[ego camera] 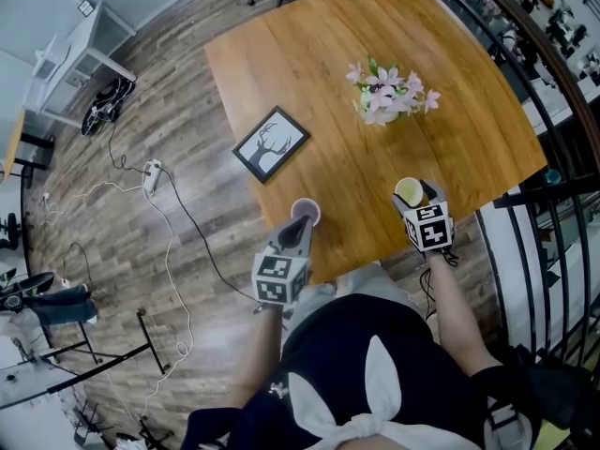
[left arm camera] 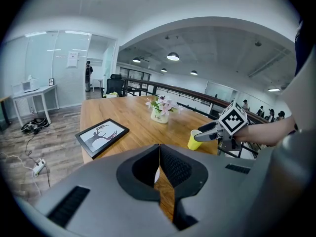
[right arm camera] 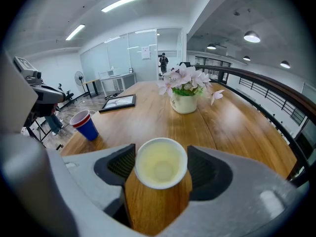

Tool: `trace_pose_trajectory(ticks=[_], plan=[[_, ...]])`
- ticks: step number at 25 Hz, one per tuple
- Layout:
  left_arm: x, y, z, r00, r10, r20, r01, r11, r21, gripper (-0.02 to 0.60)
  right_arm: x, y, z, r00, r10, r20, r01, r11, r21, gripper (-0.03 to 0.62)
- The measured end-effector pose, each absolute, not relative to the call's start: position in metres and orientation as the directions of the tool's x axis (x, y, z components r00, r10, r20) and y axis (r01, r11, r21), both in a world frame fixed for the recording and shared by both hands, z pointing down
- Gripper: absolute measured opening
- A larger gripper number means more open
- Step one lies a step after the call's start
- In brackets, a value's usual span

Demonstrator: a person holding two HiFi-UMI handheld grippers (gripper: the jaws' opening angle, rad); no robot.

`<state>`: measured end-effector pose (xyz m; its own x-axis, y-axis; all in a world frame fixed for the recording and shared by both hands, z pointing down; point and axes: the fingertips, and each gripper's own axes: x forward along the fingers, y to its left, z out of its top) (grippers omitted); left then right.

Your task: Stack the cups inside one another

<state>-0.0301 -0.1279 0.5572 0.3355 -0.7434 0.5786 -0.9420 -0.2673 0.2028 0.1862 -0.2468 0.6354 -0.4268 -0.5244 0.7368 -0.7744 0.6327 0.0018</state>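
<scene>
Currently both cups are upright on the desk [ego camera: 450,54], long axes vertical, mouths up. I count two. On the left, the blue cup [right arm camera: 87,126] sits by the near-left corner. It has a red band under the rim, and I can't tell if that is a second cup nested inside. My left gripper [left arm camera: 159,147] has its jaws pressed together, holding nothing I can identify. A thin white sliver shows through the gap lower down. From the head view its tips sit at the blue cup's near side; contact unclear.

On the right, the yellow cup [left arm camera: 194,140] stands at the near edge, well apart from the blue one. My right gripper [right arm camera: 161,154] is clamped on it, jaws against the rim on both sides.

Other items, one of each:
- A power strip [ego camera: 152,176] with loose cables [ego camera: 202,237] on the floor, off the left edge.
- A framed deer picture [ego camera: 271,144] lying flat by the left edge.
- A pot of pink flowers [ego camera: 386,94] mid-desk, beyond both cups.
- A dark railing [ego camera: 553,204] past the right edge.

Bare desk lies between the two cups.
</scene>
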Motion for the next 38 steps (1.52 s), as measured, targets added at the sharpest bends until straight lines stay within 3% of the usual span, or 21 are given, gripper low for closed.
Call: trace_pose_trajectory(ticks=[26,38], plan=[[-0.069,-0.083,0.539,0.347,-0.766,0.541,-0.938,-0.293,0.186,0.02,0.13,-0.216,0.508,-0.512,-0.667,0.541,-0.783,0.621,0.024,0.325],[-0.097,-0.054,0.531,0.334,-0.787,0.518,-0.942,-0.275,0.19,0.019,0.086,-0.185,0.475,-0.558,-0.671,0.489,-0.755,0.655,0.037,0.325]])
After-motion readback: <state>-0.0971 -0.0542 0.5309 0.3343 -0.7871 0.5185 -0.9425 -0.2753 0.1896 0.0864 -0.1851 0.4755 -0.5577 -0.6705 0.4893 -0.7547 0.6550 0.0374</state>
